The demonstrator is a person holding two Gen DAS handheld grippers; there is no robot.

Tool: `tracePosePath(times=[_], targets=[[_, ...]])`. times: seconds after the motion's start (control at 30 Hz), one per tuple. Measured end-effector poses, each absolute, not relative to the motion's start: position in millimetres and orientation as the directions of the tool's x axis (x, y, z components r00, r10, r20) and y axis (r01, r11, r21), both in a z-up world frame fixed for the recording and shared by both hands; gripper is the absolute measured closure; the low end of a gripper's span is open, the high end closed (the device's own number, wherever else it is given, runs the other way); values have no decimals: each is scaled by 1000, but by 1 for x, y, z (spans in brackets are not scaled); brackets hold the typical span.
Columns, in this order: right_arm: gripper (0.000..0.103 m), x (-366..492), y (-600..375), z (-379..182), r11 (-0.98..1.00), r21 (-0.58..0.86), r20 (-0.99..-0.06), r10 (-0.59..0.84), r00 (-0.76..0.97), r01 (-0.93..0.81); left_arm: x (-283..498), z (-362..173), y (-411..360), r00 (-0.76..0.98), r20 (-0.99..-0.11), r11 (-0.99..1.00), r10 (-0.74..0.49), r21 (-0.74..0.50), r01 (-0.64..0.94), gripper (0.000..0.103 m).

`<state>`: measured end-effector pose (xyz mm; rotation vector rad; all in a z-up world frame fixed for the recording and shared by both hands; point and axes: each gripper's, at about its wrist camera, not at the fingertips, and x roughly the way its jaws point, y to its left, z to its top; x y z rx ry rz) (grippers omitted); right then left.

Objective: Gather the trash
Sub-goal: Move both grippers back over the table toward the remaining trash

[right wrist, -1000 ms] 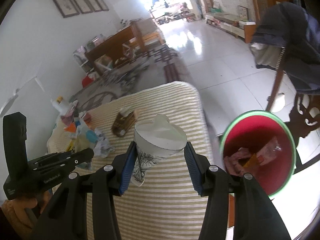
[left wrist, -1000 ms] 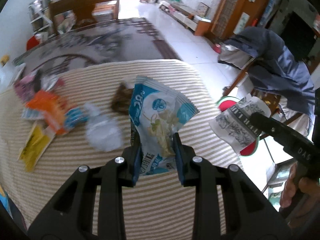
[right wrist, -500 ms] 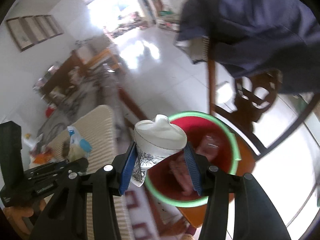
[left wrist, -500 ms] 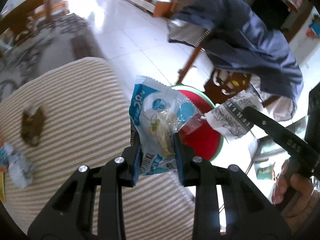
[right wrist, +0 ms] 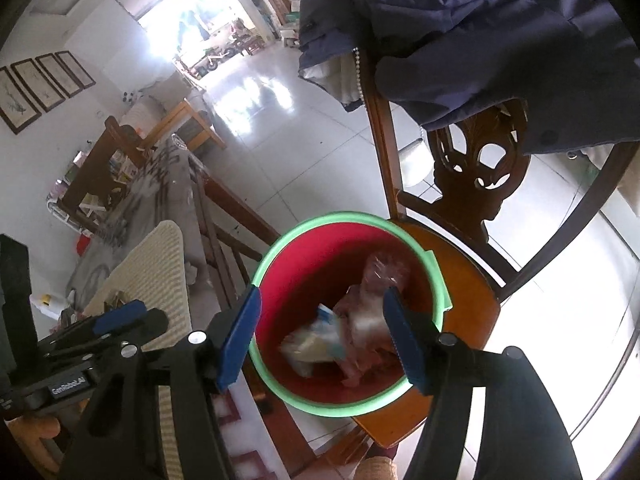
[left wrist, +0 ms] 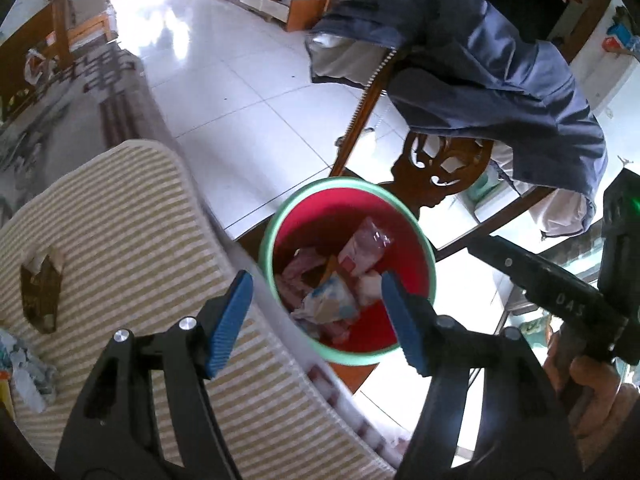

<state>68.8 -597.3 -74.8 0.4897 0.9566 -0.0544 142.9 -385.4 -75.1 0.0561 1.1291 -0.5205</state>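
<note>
A red bucket with a green rim [left wrist: 269, 240] [right wrist: 344, 218] stands on a wooden chair seat [right wrist: 464, 276] beside the striped table [left wrist: 120, 216]. Inside lie several wrappers, among them the blue and white snack bag [left wrist: 332, 300] [right wrist: 316, 340] and pink wrappers [left wrist: 360, 248]. My left gripper [left wrist: 316, 320] is open and empty, above the bucket's near edge. My right gripper [right wrist: 326, 334] is open and empty, right above the bucket. The paper cup is not clearly visible. A brown scrap [left wrist: 40, 292] and a crumpled clear wrapper [left wrist: 28, 376] lie on the table.
A dark blue jacket [left wrist: 480, 64] hangs over the carved chair back [right wrist: 476, 168] behind the bucket. White tiled floor [left wrist: 240, 80] and a patterned rug [left wrist: 80, 92] lie beyond. The left gripper also shows in the right wrist view [right wrist: 124, 316], low on the left.
Both grippers swung from the table to over the bucket and opened. The snack bag left my left gripper and the paper cup left my right; the bag now lies in the bucket.
</note>
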Motion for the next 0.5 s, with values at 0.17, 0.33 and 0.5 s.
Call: tracePosePath(times=[0.17, 0.33, 0.5], targets=[[41, 72, -583, -72, 894, 379, -792, 180, 583, 240, 133, -75, -351, 341, -876, 907, -341, -212, 363, 39], [41, 77, -552, -68, 906, 376, -789, 202, 581, 194, 124, -74, -306, 368, -877, 933, -310, -207, 293, 39], [41, 79, -508, -68, 919, 368, -791, 231, 566, 139, 112, -75, -259, 392, -876, 950, -282, -199, 239, 39]])
